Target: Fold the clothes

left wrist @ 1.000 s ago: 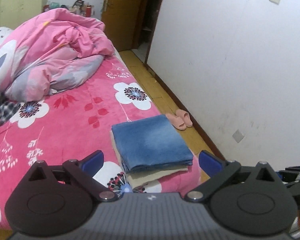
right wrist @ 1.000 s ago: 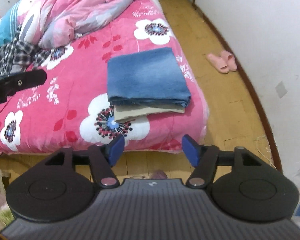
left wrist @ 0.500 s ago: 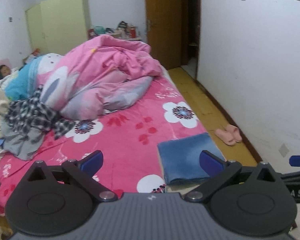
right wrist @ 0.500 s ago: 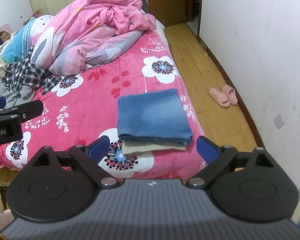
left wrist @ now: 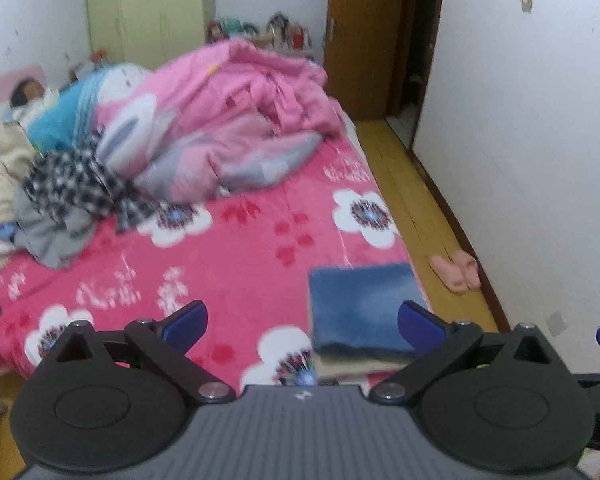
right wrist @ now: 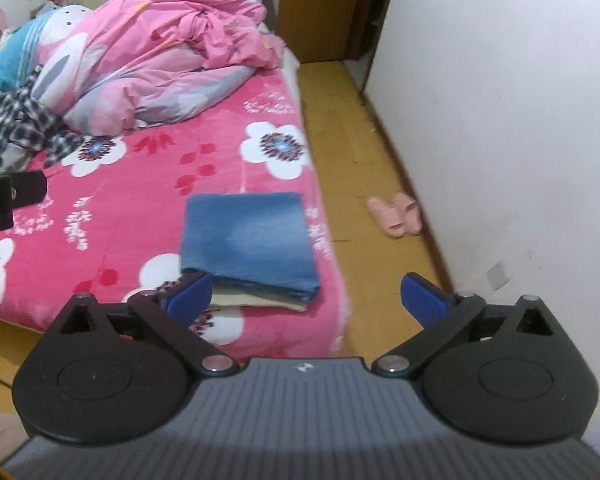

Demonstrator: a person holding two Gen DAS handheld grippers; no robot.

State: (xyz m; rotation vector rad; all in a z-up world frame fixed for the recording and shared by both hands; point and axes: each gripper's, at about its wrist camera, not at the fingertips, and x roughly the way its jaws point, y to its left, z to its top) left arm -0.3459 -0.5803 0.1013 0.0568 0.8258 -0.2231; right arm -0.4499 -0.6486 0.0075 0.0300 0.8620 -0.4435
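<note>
A folded blue denim garment (left wrist: 364, 304) (right wrist: 248, 240) lies on top of a folded beige one (left wrist: 352, 368) (right wrist: 256, 302) near the bed's right edge. Further up the pink floral bedcover (left wrist: 240, 260) sits a loose heap with a black-and-white checked shirt (left wrist: 72, 184) (right wrist: 24, 128) and grey cloth (left wrist: 52, 232). My left gripper (left wrist: 302, 320) hangs above the bed's near end, open and empty. My right gripper (right wrist: 306, 298) hovers in front of the folded stack, apart from it. Its jaws are opening wide with nothing between them.
A crumpled pink quilt (left wrist: 228, 120) fills the far half of the bed, and a person (left wrist: 24, 92) lies at its head. Pink slippers (right wrist: 396, 216) rest on the wooden floor by the white wall (right wrist: 500, 120). A brown door (left wrist: 360, 40) and a wardrobe (left wrist: 140, 12) stand behind.
Both grippers have risen and tipped upward, so more of the bed and room shows. The right gripper's jaws have spread wider. The folded stack has stayed in place.
</note>
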